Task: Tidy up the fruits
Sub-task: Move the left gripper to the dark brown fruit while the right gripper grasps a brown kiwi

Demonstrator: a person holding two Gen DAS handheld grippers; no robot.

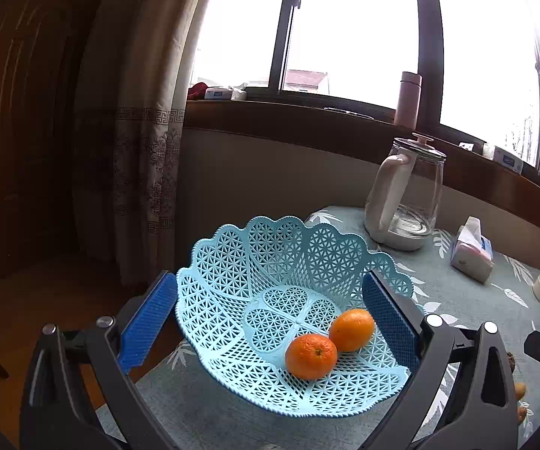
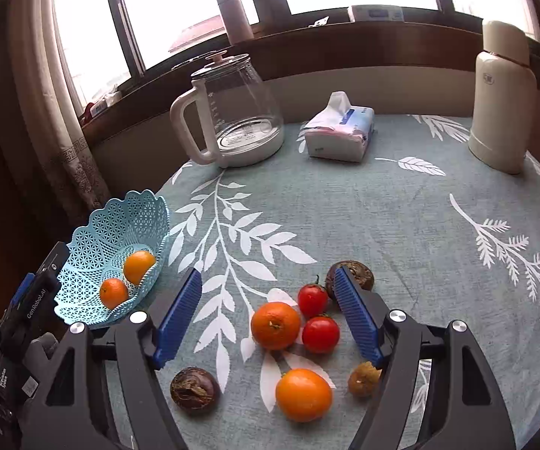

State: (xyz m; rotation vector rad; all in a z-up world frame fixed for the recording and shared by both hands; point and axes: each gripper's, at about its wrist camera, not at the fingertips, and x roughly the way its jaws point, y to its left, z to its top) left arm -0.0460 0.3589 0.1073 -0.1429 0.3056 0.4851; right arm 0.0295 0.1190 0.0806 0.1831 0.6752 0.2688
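Between the spread pads of the right gripper (image 2: 268,317), an orange (image 2: 275,325) is lying; the basket (image 2: 93,240) is sitting far left, the left gripper (image 1: 270,322) gaping empty.

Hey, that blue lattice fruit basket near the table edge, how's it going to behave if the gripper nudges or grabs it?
The blue basket is probably light: thin openwork plastic, so a nudge would likely slide it. It sits near the table edge, so pushing it outward risks a fall. Its flared, scalloped wall may flex if pinched, and the two oranges inside could roll when it tilts.
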